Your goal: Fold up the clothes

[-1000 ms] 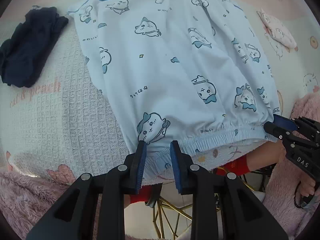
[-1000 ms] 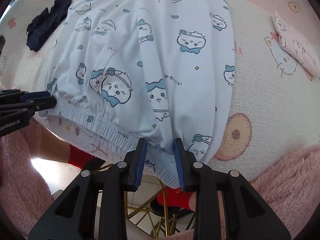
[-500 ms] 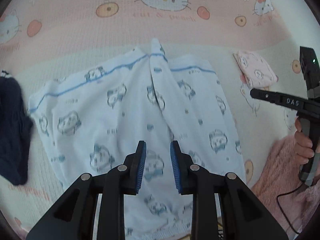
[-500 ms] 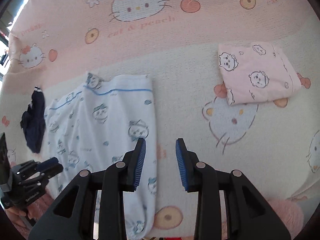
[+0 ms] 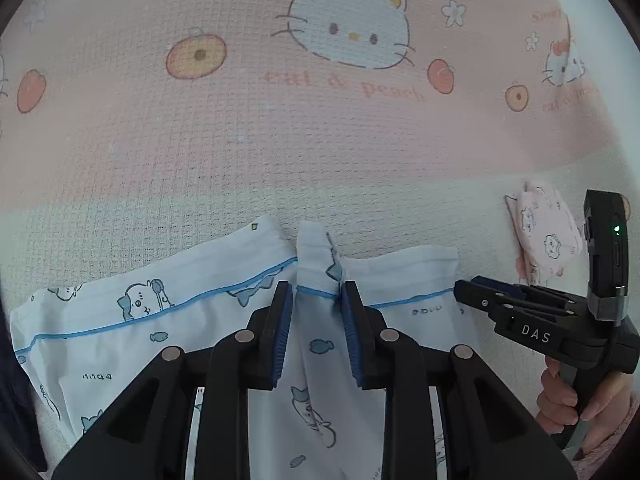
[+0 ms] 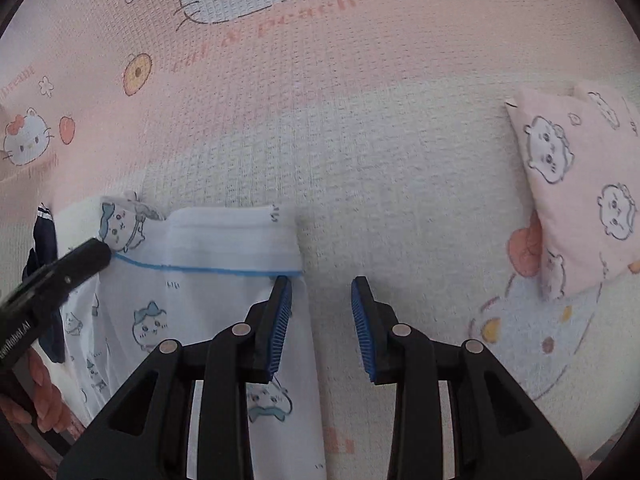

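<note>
Your left claw (image 5: 316, 320) hangs over the middle of the light blue pajama pants (image 5: 132, 332), and its two pads stand apart with a raised fold of the cloth between them, not squeezed. Your right claw (image 6: 320, 320) is opening, with nothing between its pads, at the pants' right edge. The pants lie flat on the pink cat blanket (image 5: 280, 152). A folded pink garment (image 6: 576, 184) lies off to the right.

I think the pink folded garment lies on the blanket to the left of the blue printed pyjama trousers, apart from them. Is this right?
Not quite: the pink folded garment lies to the right of the blue printed pyjama trousers, not to the left. It is indeed apart from them, with bare blanket between. The right wrist view shows this clearly, and the left wrist view agrees.
</note>
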### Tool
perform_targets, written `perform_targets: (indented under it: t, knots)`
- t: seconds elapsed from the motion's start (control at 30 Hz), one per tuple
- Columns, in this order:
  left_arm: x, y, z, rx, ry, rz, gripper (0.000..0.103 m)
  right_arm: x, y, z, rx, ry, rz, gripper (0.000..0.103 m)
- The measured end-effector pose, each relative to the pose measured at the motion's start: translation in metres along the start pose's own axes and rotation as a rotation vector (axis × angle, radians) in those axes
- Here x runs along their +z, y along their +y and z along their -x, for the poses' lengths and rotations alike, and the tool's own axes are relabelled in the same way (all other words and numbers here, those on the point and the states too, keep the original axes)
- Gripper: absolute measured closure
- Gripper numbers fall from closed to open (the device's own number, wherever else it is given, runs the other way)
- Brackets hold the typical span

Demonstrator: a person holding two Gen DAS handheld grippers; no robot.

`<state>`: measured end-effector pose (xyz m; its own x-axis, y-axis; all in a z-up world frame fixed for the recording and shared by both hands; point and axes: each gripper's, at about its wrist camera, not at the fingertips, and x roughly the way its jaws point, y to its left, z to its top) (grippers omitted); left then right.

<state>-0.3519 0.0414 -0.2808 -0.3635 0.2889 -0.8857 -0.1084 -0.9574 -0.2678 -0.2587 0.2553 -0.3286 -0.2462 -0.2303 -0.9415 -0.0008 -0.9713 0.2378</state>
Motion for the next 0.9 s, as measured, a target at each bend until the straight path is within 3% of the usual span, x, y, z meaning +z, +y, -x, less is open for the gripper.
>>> perform_targets:
  t: [0.03, 0.07, 0.1, 0.13, 0.33, 0.43, 0.5, 0.57, 0.63, 0.8, 0.83, 0.9]
  knots:
    - [-0.002, 0.003, -0.001, -0.009, 0.004, 0.002, 0.079, 0.003, 0.006, -0.003, -0.008, -0.004, 0.026, 0.069]
    - [-0.004, 0.004, 0.003, -0.009, -0.007, -0.008, 0.092, 0.003, 0.013, -0.004, 0.008, 0.002, 0.051, 0.074]
    - [-0.006, 0.006, 0.006, -0.007, -0.018, -0.016, 0.094, 0.002, 0.018, -0.003, 0.057, 0.016, 0.068, 0.08]
    - [-0.01, 0.009, 0.011, 0.006, -0.023, -0.014, 0.094, 0.002, 0.023, -0.001, 0.105, 0.03, 0.085, 0.087]
    - [-0.034, 0.035, 0.022, 0.096, 0.007, 0.007, 0.094, -0.022, 0.071, 0.02, 0.341, 0.116, 0.2, 0.087]
    - [-0.047, 0.053, 0.013, 0.111, 0.065, 0.032, 0.094, -0.035, 0.078, 0.042, 0.276, 0.054, 0.249, 0.085]
    - [-0.051, 0.061, 0.013, 0.081, 0.062, 0.059, 0.094, -0.025, 0.064, 0.05, 0.179, -0.039, 0.204, 0.078]
    - [-0.054, 0.064, 0.015, 0.064, 0.052, 0.069, 0.094, -0.007, 0.048, 0.047, 0.137, -0.065, 0.141, 0.069]
    - [-0.054, 0.064, 0.018, 0.034, 0.043, 0.065, 0.094, 0.006, 0.043, 0.03, 0.155, -0.021, 0.122, 0.059]
    - [-0.049, 0.069, 0.03, -0.044, 0.015, 0.051, 0.093, 0.015, 0.052, -0.013, 0.233, 0.089, 0.139, 0.057]
    - [-0.047, 0.07, 0.031, -0.046, 0.016, 0.048, 0.093, 0.013, 0.056, -0.017, 0.216, 0.086, 0.152, 0.058]
    - [-0.043, 0.072, 0.033, -0.042, 0.015, 0.046, 0.093, 0.01, 0.065, -0.015, 0.247, 0.09, 0.186, 0.091]
